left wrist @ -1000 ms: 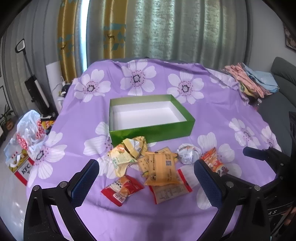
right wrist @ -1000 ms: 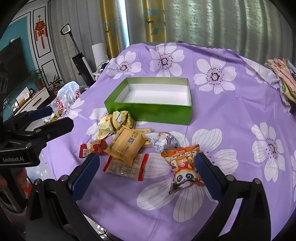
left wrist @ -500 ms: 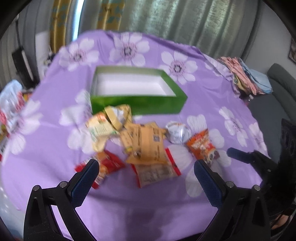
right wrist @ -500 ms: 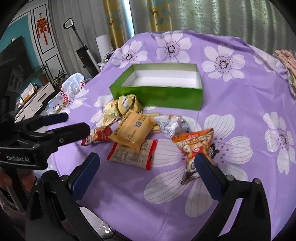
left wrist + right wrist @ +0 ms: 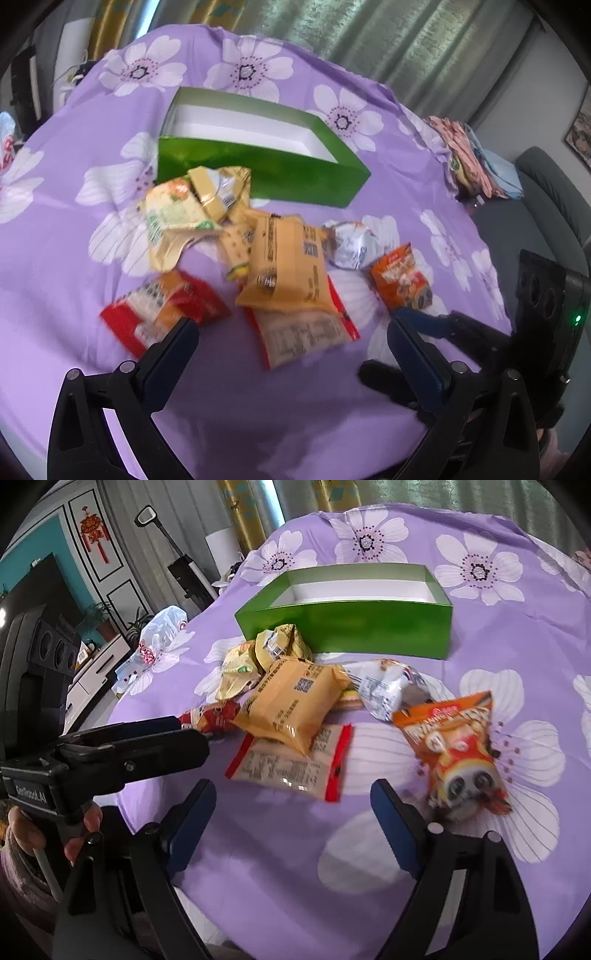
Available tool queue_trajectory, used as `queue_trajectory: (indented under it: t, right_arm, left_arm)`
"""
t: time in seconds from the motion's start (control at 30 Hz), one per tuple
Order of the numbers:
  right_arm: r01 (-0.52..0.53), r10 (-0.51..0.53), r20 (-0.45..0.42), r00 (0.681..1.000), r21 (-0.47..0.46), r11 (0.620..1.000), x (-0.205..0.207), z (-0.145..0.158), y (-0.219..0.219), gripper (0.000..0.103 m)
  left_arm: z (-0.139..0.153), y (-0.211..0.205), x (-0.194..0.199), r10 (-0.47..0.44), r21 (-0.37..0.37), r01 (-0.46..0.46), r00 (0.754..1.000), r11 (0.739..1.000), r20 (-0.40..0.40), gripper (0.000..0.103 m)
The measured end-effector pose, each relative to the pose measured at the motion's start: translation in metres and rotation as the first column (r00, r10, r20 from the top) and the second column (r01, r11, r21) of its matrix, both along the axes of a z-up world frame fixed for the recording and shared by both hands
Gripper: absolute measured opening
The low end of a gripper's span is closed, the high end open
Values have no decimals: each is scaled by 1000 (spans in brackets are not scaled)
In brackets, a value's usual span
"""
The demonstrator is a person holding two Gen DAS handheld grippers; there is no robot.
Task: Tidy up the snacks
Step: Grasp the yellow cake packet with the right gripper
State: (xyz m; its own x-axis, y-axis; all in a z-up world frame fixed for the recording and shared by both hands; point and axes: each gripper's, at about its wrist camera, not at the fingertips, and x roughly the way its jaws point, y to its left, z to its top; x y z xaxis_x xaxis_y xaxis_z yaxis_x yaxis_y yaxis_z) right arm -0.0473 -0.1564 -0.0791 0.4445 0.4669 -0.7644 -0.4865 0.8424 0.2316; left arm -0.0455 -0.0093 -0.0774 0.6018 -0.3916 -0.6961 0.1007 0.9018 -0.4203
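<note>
Several crinkled snack packets (image 5: 295, 705) heaped before green box (image 5: 351, 627) (white inside).

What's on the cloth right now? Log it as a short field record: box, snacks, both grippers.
box: green box, open, empty, at the far side of the purple cloth
snacks: loose pile in front of the box, none inside it
top of pile: yellow pack lying on a red-edged pack
rightmost snack: orange panda pack
left gripper: jaws open, nothing between them
right gripper: jaws open, have just been closing, nothing between them
</note>
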Motion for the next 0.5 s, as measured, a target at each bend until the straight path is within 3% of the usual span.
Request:
queue_trajectory:
  t: [0.37,0.43,0.5]
  right_arm:
    - [-18,18,11,1000,-2,1000,31,-14,23,70]
    - [-16,16,9,1000,3,1000,37,-15,25,68]
    - [-22,22,9,1000,-1,1000,43,-17,28,66]
  left_arm:
    - [-12,-8,47,-27,49,28,1000,998,-13,94]
    - [-15,-10,52,-41,52,42,999,998,-23,78]
    - [-18,-12,58,-50,59,52,998,997,-37,75]
